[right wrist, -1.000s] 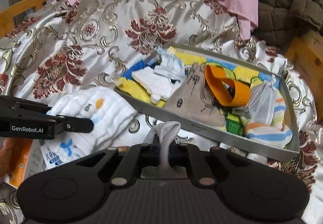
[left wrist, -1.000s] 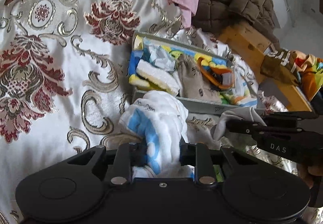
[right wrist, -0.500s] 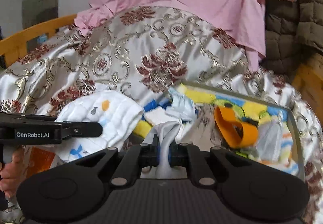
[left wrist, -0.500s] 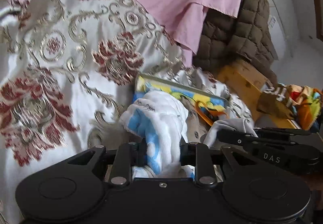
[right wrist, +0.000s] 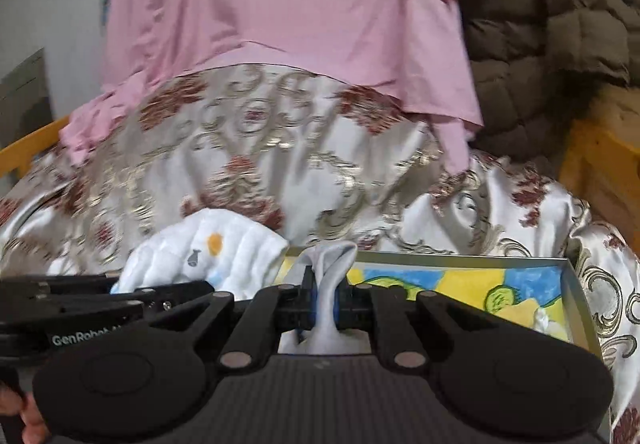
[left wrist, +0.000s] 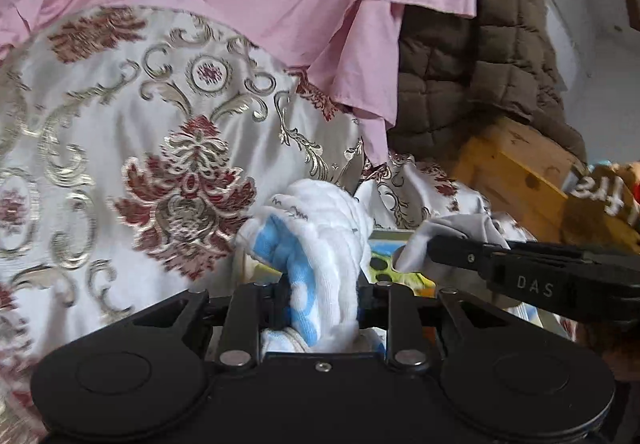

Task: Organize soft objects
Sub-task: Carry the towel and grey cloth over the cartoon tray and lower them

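Observation:
My left gripper (left wrist: 320, 304) is shut on a white and blue quilted cloth (left wrist: 316, 240), held up above the near end of the grey tray (right wrist: 576, 284). The cloth also shows in the right wrist view (right wrist: 208, 252), with the left gripper (right wrist: 192, 290) under it. My right gripper (right wrist: 326, 308) is shut on a pale grey cloth (right wrist: 330, 284), held over the tray's near side. The grey cloth (left wrist: 452, 232) and right gripper (left wrist: 434, 250) show at the right of the left wrist view. The tray's colourful lining (right wrist: 480, 284) shows; most of its contents are hidden.
The tray lies on a cream bedspread (left wrist: 120, 164) with red and gold flowers. A pink sheet (right wrist: 300, 4) and a brown quilted jacket (left wrist: 480, 64) hang behind. A wooden frame (left wrist: 516, 164) stands at the right.
Both grippers have risen and tilted upward with their cloths still held. The tray has dropped low in both views, and more of the pink sheet shows.

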Available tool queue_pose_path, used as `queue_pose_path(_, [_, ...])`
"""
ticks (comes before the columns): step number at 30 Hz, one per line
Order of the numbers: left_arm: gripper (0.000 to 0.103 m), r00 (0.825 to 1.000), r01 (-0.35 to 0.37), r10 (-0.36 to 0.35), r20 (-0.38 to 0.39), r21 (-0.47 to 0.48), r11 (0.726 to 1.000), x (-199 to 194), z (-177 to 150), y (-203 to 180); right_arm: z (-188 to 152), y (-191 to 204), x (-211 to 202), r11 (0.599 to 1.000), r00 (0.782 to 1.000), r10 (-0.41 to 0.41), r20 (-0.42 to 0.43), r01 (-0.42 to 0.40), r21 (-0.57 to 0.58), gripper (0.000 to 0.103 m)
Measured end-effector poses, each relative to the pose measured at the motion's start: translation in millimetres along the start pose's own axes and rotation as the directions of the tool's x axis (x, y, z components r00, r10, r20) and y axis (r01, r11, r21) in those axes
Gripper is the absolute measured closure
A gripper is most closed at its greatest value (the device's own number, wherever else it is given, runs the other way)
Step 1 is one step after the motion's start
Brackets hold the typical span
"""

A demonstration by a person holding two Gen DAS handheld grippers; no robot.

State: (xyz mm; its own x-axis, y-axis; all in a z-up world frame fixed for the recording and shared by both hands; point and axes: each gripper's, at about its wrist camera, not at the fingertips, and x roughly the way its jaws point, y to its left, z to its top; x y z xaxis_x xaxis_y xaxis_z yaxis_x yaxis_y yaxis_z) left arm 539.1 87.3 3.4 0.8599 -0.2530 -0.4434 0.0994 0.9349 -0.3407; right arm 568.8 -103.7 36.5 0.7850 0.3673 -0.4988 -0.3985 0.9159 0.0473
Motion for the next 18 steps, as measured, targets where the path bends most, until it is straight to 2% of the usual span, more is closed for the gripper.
queue_pose_path(4, [0.075, 0.997, 0.021, -0.026, -0.07, -0.074, 0.997, 38.4, 3.3, -0.2, 0.7, -18.8, 22.5, 0.998, 0.999, -0.032, -0.035, 0.034, 0.059, 0.095])
queue_pose_path(7, [0.074, 0.993, 0.012, -0.022, -0.112, -0.085, 0.996, 57.0, -3.3, -3.3, -4.3, -28.2, 34.3, 0.995, 0.997, -0.047, -0.057, 0.052, 0.09, 0.095])
queue_pose_path(14, [0.072, 0.99, -0.01, -0.003, -0.141, -0.088, 0.996, 64.6, -15.7, -5.4, -23.5, -28.3, 37.9, 0.994, 0.996, -0.017, -0.085, 0.026, 0.102, 0.093])
queue_pose_path(18, [0.068, 0.99, -0.022, 0.011, -0.141, -0.077, 0.997, 63.6, -17.5, -6.2, -27.3, -24.5, 35.1, 0.995, 0.997, -0.016, -0.082, 0.024, 0.095, 0.087])
